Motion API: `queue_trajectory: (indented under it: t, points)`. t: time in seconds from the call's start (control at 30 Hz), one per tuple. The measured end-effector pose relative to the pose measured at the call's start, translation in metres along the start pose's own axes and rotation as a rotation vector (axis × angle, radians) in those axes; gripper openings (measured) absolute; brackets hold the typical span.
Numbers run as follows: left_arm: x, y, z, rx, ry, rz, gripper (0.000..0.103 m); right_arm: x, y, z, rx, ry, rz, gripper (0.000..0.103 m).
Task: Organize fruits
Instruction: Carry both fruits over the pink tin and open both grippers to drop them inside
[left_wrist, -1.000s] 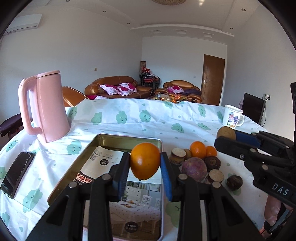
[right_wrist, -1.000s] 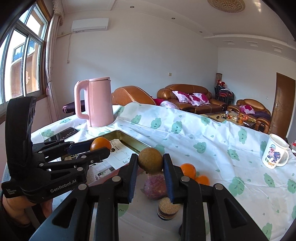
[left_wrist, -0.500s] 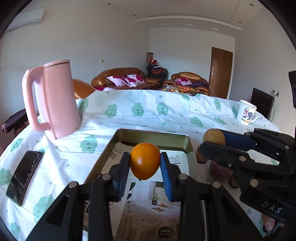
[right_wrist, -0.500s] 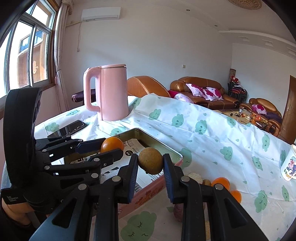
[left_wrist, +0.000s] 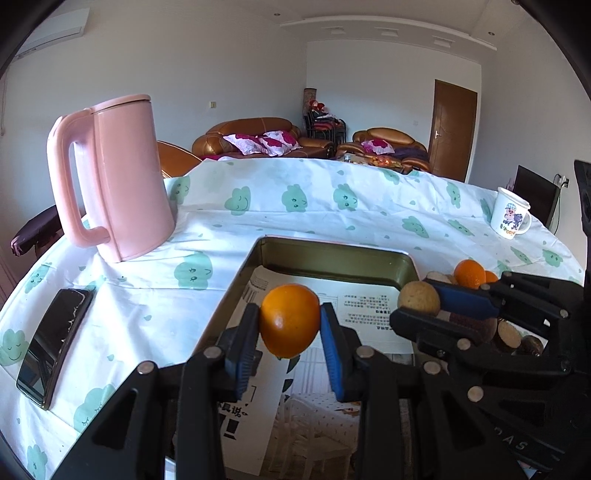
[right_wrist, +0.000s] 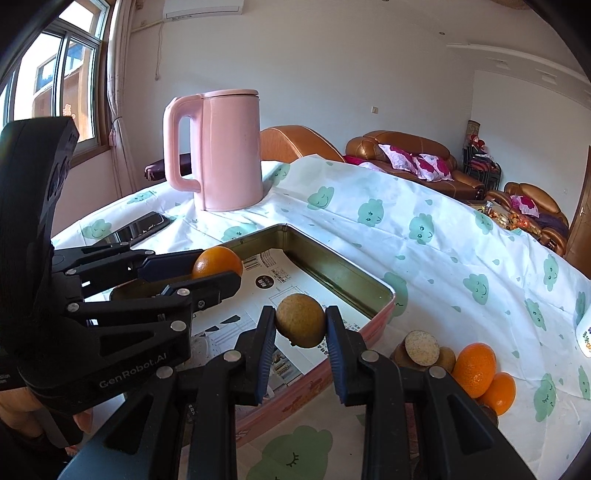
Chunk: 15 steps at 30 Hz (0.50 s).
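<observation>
The left gripper (left_wrist: 290, 325) is squeezed tight on a round bright orange fruit (left_wrist: 289, 325). The right gripper (right_wrist: 300, 326) is squeezed tight on a round brown speckled fruit (right_wrist: 300, 325). Both fruits hang in the air over the shallow gold metal tray with paper inside (right_wrist: 332, 275).

The tray floor is right under each gripper and a bit ahead of it, so I think the next move is to go down and let go. The orange fruit sits over the left part of the tray. The brown fruit sits over the tray's right edge, so the right gripper may need to slide a little to its left first, or the fruit could drop outside.

More fruits wait in a small pile of oranges and brown fruits (right_wrist: 458, 365) on the tablecloth, just to the right of the right gripper. The right gripper is nearer to that pile.
</observation>
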<state>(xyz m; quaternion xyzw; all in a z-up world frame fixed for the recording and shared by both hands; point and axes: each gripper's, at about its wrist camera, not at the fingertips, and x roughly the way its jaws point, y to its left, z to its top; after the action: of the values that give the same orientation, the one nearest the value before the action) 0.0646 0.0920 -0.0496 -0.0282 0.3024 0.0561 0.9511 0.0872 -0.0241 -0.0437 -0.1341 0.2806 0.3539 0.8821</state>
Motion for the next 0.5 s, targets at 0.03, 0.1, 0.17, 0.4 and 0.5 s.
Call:
queue_trajectory:
  t: [0.03, 0.1, 0.17, 0.4, 0.5]
  points:
    - [0.001, 0.001, 0.000, 0.001, 0.003, 0.000, 0.034, 0.002, 0.001, 0.000, 0.000, 0.006, -0.001, 0.029]
    - [0.002, 0.002, 0.000, -0.001, 0.010, -0.001, 0.034, 0.007, 0.001, -0.001, -0.002, 0.022, 0.002, 0.029]
    - [0.004, 0.002, 0.001, 0.001, 0.017, -0.003, 0.035, 0.012, 0.003, -0.002, -0.006, 0.040, -0.004, 0.029]
    - [0.001, 0.007, 0.000, -0.020, 0.001, 0.023, 0.051, 0.018, 0.007, 0.000, -0.019, 0.056, 0.008, 0.035]
    - [-0.011, 0.004, -0.001, -0.028, -0.050, 0.024, 0.078, 0.009, 0.012, -0.002, -0.038, 0.024, -0.022, 0.061]
